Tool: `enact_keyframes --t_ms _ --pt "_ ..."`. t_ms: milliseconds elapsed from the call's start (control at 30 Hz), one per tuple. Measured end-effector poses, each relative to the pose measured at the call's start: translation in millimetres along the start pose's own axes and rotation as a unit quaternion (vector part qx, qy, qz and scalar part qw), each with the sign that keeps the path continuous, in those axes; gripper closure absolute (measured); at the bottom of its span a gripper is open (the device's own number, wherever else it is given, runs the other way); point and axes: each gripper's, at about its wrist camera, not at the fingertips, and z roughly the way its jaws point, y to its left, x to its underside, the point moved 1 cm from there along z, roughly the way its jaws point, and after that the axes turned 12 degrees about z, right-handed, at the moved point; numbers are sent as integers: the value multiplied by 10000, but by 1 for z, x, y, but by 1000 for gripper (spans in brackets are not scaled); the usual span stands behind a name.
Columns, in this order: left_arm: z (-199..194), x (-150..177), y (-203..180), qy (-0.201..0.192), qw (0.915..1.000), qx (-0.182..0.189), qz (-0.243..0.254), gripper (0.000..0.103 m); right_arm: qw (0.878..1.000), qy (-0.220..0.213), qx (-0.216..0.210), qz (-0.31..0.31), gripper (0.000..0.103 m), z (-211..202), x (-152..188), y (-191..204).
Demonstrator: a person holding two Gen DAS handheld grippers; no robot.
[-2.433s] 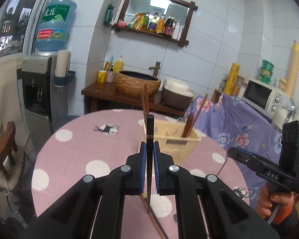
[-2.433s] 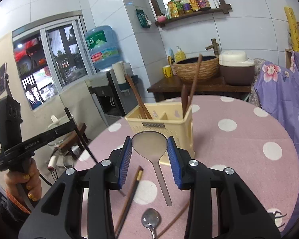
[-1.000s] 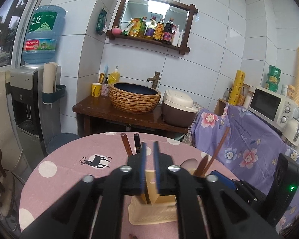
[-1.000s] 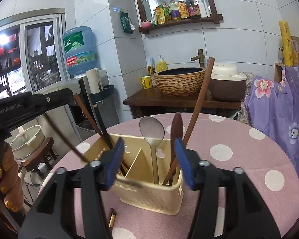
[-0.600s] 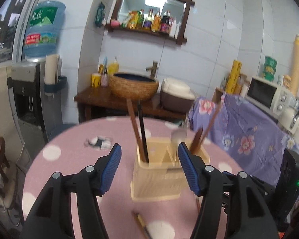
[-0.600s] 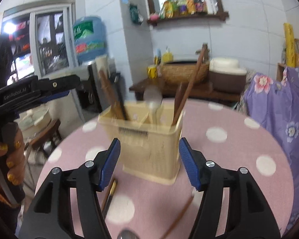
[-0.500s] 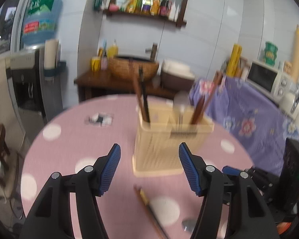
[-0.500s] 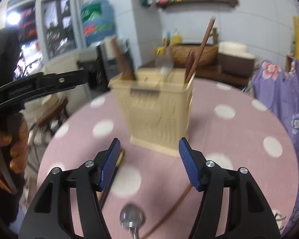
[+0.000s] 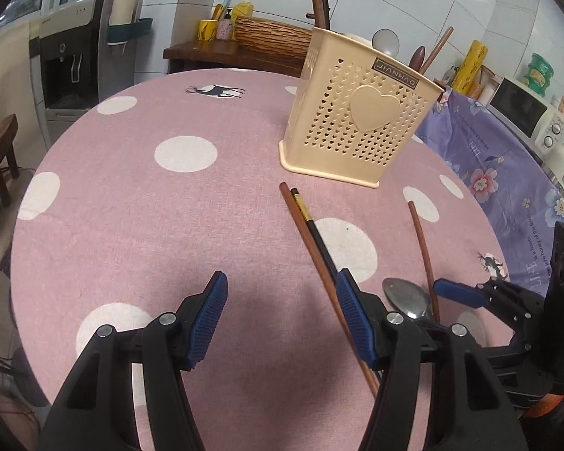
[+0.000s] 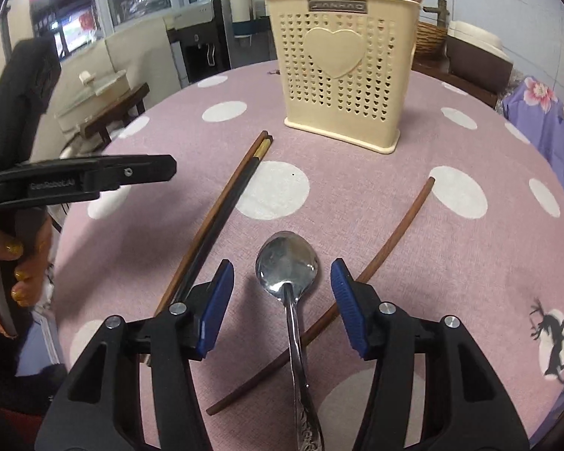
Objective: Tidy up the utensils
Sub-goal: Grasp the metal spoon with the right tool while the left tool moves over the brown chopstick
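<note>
- The surface (image 9: 112, 195) is viewed from low behind the left tongs (image 9: 278, 319), facing forward.
- The same holder (image 10: 344, 67), ahead of both tongs, is seen closer from the right tongs (image 10: 280, 300).

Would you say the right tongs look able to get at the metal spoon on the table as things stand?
Probably yes: the right tongs are open, with the metal spoon lying between the fingers and nothing covering it.
</note>
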Motion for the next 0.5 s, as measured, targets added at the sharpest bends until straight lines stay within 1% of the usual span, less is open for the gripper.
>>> enact_keyframes --t_ms 67,167,333,367,500 --pt "-3 2 1 -1 10000 -71 17 44 9999 107 7 24 49 4 0 0" --pt "-3 6 3 39 10000 -59 -4 44 9997 221 67 67 49 9 0 -2" --pt "-2 9 2 61 10000 -7 -31 44 9996 251 87 64 49 11 -2 -1" --pt "-2 9 2 62 10000 7 -31 44 9996 262 116 34 50 12 -3 0" --pt "-3 9 0 67 10000 39 -20 44 9992 288 277 -61 59 15 -7 2"
